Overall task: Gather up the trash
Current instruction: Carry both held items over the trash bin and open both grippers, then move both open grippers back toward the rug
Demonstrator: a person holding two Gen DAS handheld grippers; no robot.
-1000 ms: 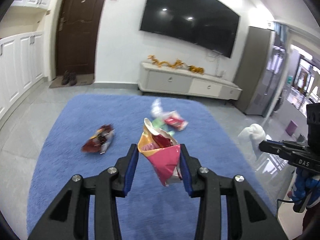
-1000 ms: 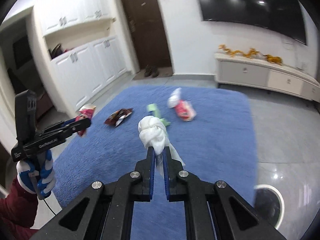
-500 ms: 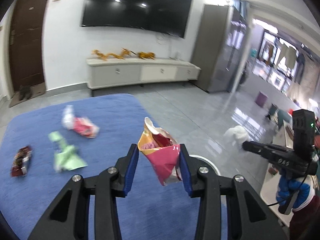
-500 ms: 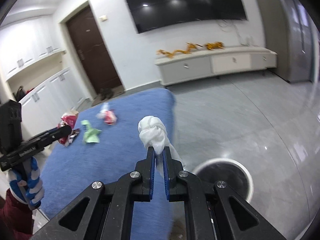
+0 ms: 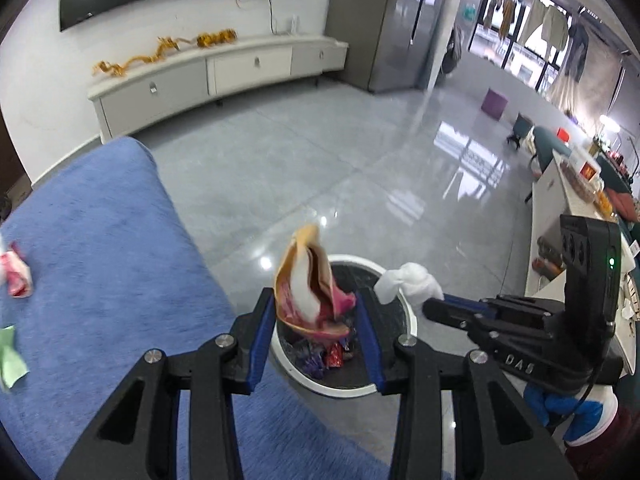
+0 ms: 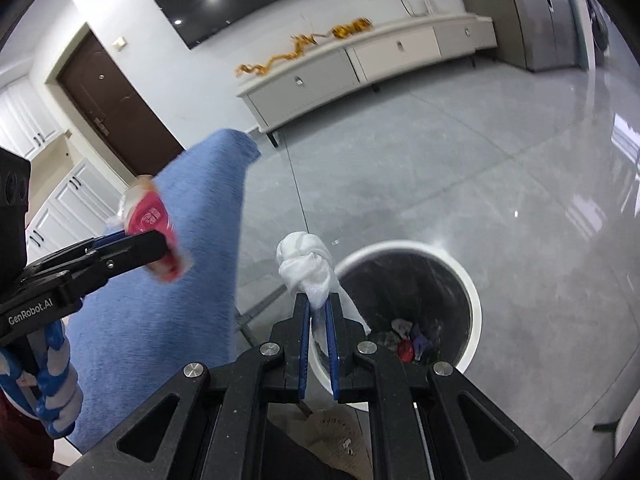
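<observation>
My left gripper [image 5: 316, 316] is shut on a pink and orange snack bag [image 5: 310, 288] and holds it above the round white-rimmed trash bin [image 5: 404, 292], which has wrappers at its bottom. My right gripper [image 6: 318, 312] is shut on a knotted white tissue wad [image 6: 306, 262], just left of the bin's [image 6: 472, 284] rim. In the left wrist view the tissue [image 5: 408, 282] hangs over the bin's right side. In the right wrist view the left gripper [image 6: 160, 240] with the bag [image 6: 154, 226] is over the blue rug.
A blue rug [image 5: 92, 264] lies left of the bin with a red wrapper [image 5: 16, 276] and a green wrapper [image 5: 10, 356] on it. A low white TV cabinet [image 5: 216, 72] stands along the far wall. Glossy grey floor [image 5: 360, 168] surrounds the bin. A counter [image 5: 568, 208] is at right.
Both grippers have swung right from over the rug to the trash bin, each still holding its piece. The bin now sits directly under the left gripper's bag.
</observation>
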